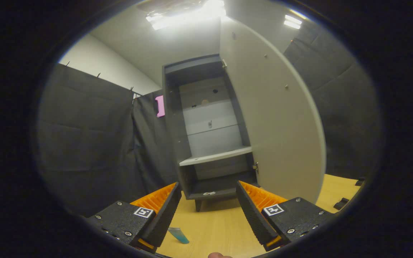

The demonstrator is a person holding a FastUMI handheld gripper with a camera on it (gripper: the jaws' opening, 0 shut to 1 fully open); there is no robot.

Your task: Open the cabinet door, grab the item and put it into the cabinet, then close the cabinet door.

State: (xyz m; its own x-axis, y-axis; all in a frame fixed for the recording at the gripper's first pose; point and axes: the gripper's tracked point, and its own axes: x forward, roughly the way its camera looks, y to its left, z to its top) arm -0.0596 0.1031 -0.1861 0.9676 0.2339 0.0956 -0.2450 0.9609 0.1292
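Your fingers (pixel 208 211) stand wide apart and hold nothing, pointing at the cabinet (pixel 206 143). Below and behind the left finger, on the counter (pixel 221 229), lies a small blue item (pixel 179 235), nearer you than the cabinet, its long axis slanting away from it. The cabinet door (pixel 274 118) hangs open on the right, past the fingertips; a shelf (pixel 215 156) shows inside.

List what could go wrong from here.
1. The item lies on the table low beside one finger of the open tongs, so a grab may miss or push it away.
2. The open door stands close alongside; the tongs could knock it when carrying the item toward the shelf.
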